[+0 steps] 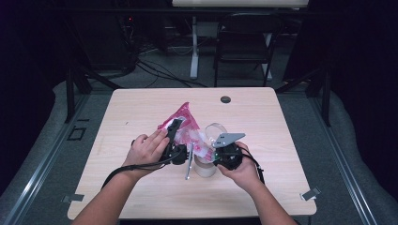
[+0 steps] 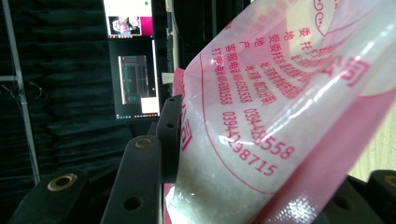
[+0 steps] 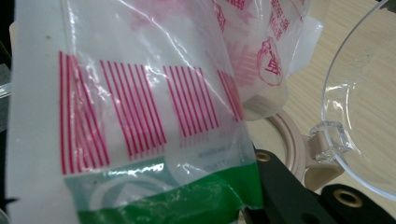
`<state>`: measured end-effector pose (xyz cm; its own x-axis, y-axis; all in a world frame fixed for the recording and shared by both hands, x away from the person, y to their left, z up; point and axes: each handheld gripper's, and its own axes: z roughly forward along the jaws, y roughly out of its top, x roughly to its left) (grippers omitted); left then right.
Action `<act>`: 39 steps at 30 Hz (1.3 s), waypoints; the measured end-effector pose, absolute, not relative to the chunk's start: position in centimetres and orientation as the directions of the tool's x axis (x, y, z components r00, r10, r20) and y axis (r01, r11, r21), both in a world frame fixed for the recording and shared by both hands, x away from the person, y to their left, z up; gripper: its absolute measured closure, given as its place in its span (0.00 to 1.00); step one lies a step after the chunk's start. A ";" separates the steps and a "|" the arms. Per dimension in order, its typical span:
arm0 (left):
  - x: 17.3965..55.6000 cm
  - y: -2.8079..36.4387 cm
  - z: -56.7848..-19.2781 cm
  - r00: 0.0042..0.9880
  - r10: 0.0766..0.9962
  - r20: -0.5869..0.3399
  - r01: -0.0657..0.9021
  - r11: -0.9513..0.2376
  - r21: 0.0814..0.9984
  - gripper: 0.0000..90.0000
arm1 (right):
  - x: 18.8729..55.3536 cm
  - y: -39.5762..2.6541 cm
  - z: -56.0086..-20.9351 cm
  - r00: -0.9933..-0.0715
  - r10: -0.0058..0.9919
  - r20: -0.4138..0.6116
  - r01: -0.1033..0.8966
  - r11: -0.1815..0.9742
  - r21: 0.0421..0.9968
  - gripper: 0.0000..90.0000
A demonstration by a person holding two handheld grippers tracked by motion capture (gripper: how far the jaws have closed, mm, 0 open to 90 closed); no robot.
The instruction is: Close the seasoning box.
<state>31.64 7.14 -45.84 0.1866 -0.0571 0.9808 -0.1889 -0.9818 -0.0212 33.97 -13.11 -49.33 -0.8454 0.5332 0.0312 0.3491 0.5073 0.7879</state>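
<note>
A pink and white plastic bag with red print hangs above the middle of the table, held from both sides. My left gripper is shut on its left side; in the left gripper view the bag is pinched between the black jaws. My right gripper is shut on the bag's lower right end, a part with red stripes and a green band that hides one jaw. Below the bag stands a beige jar with its clear flip lid raised, the lid close to my right jaws.
A thin metal utensil lies beside the jar on the wooden table. A round cable hole sits near the far edge. Beyond the table stands a dark folding chair, with cables on the floor.
</note>
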 end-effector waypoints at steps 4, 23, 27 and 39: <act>31.7 7.2 -45.9 0.202 -0.060 0.978 -0.176 -0.984 -0.024 0.72 | 33.9 -13.1 -49.3 -0.843 0.537 0.029 0.347 0.502 0.792 0.97; 32.0 7.0 -46.0 0.228 -0.119 0.966 -0.202 -0.977 -0.073 0.73 | 33.4 -13.7 -48.9 -0.835 0.550 0.002 0.328 0.494 0.806 1.00; 32.0 6.9 -45.9 0.232 -0.132 0.964 -0.206 -0.975 -0.083 0.72 | 33.4 -13.8 -49.0 -0.834 0.552 0.011 0.336 0.493 0.803 1.00; 31.7 6.8 -45.5 0.200 -0.156 0.967 -0.217 -0.970 -0.112 0.71 | 33.5 -13.6 -49.3 -0.838 0.545 0.026 0.347 0.496 0.796 1.00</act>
